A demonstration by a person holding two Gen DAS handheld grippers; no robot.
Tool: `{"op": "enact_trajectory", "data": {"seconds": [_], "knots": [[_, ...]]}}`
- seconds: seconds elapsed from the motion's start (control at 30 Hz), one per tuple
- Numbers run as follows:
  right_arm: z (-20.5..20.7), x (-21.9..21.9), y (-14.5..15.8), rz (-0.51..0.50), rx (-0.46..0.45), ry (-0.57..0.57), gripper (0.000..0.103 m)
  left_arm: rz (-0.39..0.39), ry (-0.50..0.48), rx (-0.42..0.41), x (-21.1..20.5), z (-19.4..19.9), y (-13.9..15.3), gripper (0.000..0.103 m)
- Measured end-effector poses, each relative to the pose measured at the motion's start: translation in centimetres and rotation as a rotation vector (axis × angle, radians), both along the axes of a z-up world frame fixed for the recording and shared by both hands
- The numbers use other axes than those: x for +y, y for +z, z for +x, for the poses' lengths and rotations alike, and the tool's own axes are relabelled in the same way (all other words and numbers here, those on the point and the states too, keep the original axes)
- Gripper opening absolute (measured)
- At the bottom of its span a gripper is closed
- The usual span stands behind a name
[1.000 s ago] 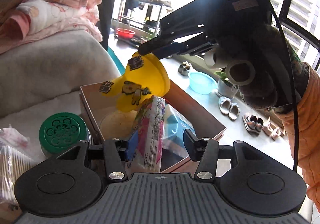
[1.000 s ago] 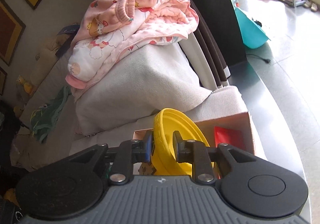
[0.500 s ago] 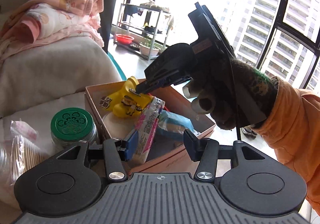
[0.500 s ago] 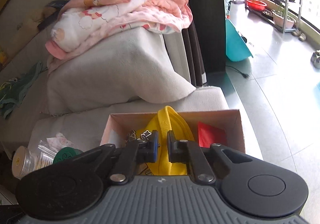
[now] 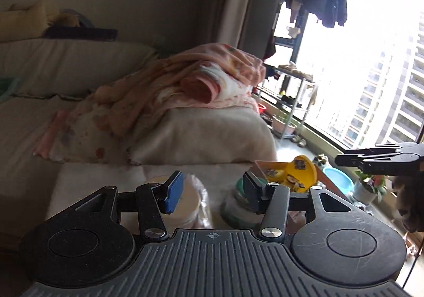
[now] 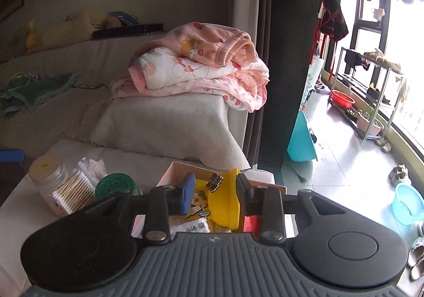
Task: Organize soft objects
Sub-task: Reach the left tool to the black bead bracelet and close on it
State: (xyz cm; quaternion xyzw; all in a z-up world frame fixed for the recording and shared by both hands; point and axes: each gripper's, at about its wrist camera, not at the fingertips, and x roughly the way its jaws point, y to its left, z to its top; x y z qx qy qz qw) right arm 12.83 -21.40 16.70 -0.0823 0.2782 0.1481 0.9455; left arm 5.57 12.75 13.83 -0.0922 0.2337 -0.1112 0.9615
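A: What is hard to make out?
B: The left view is blurred, so the 2 jars under the left gripper (image 5: 209, 188) are smeared. The right gripper (image 5: 341, 159) is cut off at that frame's edge.

A: How do the claws stand?
B: The left one gapes wide and holds nothing. The right gripper's (image 6: 214, 191) jaws have just been opening; the yellow toy (image 6: 225, 204) sits between them, but neither pad presses on it.

A: Where is the toy?
B: In the cardboard box (image 6: 169, 175) on the white cushion, among packets.

A: And around it?
B: A cotton swab jar (image 6: 61, 191) and a green-lidded jar (image 6: 114, 185) stand left of the box. Pink blankets (image 6: 206, 71) are heaped on the sofa arm behind.
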Motion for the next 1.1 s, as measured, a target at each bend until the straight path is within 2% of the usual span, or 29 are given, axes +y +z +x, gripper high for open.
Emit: {"op": "enact_trajectory", "data": {"seconds": [0.07,0.2,0.4,0.53,0.6,0.7,0.9,1.0,1.1], "knots": [[-1.6,1.6,-0.2,-0.028,-0.02,0.058,0.035,0.009,0.03,0.042,1.4,-0.5,-0.7,0.054],[-4.5,5.1,-1.5,-0.042,-0.035,0.189,0.048,0.035,-0.005,0.133,1.8,-0.8,-3.3,0.054],[-7.4,8.4,-5.4,-0.058,0.005,0.313,0.049,0.018,-0.06,0.25,0.7,-0.1,-7.8,0.054],[-8.3,9.3,-8.9,-0.059,0.081,0.331,0.049,0.046,-0.061,0.279,-0.3,0.8,-9.7,0.053],[-8.6,9.7,-10.4,-0.079,0.105,0.331,0.049,0.072,-0.063,0.292,-0.9,1.3,-10.2,0.044],[-9.0,9.9,-12.1,-0.103,0.129,0.33,0.049,0.103,-0.07,0.307,-1.6,1.9,-10.8,0.037],[-9.3,9.8,-13.5,-0.109,0.133,0.334,0.049,0.155,-0.089,0.316,-2.8,2.3,-11.3,0.037],[-9.4,9.6,-13.5,-0.101,0.128,0.34,0.049,0.145,-0.134,0.325,-3.4,2.0,-11.2,0.029],[-9.5,9.4,-13.5,-0.096,0.126,0.333,0.049,0.17,-0.129,0.323,-3.8,2.0,-11.3,0.029]]}}
